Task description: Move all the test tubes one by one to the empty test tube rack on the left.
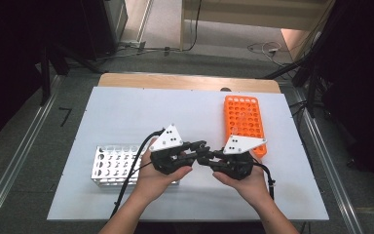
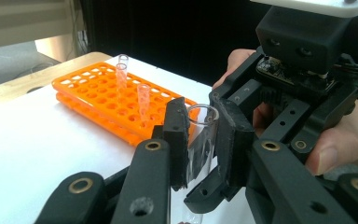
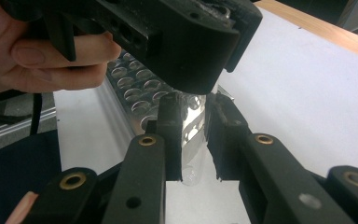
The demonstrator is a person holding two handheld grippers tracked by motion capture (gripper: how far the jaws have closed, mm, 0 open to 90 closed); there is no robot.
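Both grippers clamping one clear test tube (image 2: 200, 140) at mid-table: left gripper (image 1: 200, 146) and right gripper (image 1: 209, 157) meeting tip to tip between white rack (image 1: 111, 165) and orange rack (image 1: 244, 122). Tube's ends getting hidden behind black jaws.

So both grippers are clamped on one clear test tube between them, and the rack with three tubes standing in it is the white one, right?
Not quite. The three tubes stand in the orange rack, as the left gripper view shows. The left gripper and right gripper are indeed both clamped on one clear test tube.
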